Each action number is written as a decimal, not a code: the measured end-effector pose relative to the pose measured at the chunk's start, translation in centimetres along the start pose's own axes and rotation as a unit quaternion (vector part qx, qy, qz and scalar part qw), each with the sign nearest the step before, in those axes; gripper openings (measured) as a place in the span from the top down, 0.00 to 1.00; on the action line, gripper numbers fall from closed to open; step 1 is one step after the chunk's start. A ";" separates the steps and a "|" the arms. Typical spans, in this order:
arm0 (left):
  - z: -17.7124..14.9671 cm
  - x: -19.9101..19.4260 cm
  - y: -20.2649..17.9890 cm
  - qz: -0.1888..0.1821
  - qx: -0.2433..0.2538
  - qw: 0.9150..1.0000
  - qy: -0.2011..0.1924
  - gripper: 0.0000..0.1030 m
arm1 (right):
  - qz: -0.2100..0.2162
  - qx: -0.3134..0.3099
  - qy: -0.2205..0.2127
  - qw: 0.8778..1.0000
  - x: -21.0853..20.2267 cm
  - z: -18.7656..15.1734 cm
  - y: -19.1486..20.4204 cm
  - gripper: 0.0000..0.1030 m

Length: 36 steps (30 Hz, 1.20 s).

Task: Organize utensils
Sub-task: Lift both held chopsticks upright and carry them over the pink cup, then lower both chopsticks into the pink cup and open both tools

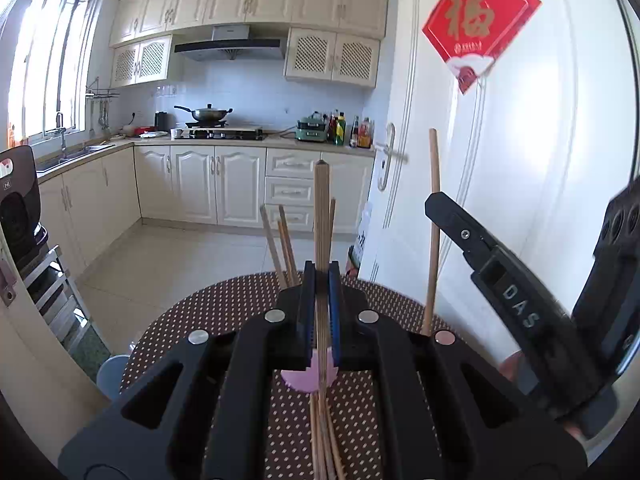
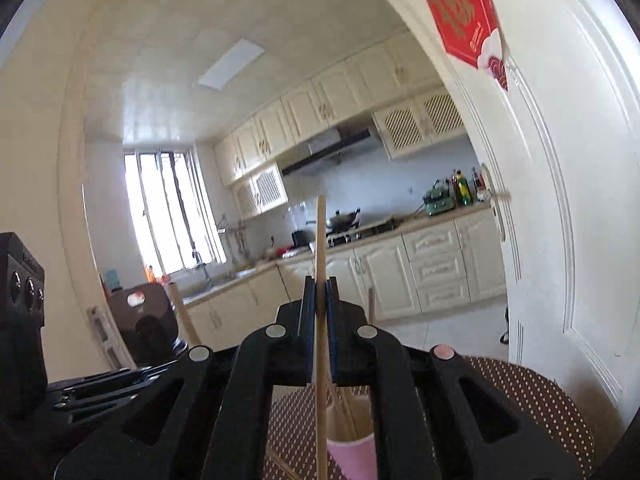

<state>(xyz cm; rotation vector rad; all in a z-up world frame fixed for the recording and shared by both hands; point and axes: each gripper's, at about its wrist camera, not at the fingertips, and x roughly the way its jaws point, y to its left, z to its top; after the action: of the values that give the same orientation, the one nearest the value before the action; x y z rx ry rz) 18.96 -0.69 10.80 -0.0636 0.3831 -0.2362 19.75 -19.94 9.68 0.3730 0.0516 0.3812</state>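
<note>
Room: cream kitchen with wall and base cabinets, a range hood, a wok on the hob [image 1: 208, 114], bottles on the counter [image 1: 352, 130] and a bright window at the left
Door: white door [image 1: 520, 160] at the right, with a red diamond-shaped paper hanging [image 1: 478, 20] on it
Surface: round table under a brown cloth with pale dots [image 1: 192, 320], in front of both cameras
Container: pink cup [image 2: 352, 444] standing on the cloth; in the left wrist view only a slice of its rim shows behind the jaws
Contents: several wooden chopsticks [image 1: 286, 240] lean out of the pink cup, their top ends splayed apart above it
Loose pieces: more chopsticks lie flat on the cloth [image 1: 322, 440] near the bottom of the left wrist view
Left gripper [image 1: 321, 276]: jaws drawn nearly together, blue pads clamped on one upright wooden chopstick [image 1: 321, 200], which rises well above the fingertips
Right gripper [image 2: 320, 292]: jaws likewise almost closed, pinching a second upright chopstick [image 2: 321, 240] that runs down past the pink cup's near side
Relation: the right gripper's black body [image 1: 520, 304] shows at the right of the left wrist view, its chopstick standing beside the door; the two held sticks are apart, both above the table
Hand: fingertips wrapped round the right gripper's handle [image 1: 510, 364]
</note>
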 end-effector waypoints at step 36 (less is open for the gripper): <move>1.2 8.9 3.2 0.019 -0.052 0.997 -0.057 0.93 | -0.022 0.000 -0.081 0.996 8.1 -2.7 -3.7 0.96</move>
<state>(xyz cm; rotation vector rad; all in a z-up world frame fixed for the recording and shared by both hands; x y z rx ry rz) 28.12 0.26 8.36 -0.1715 0.2833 -0.1731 28.24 -19.12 5.96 0.4015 -0.0985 0.3070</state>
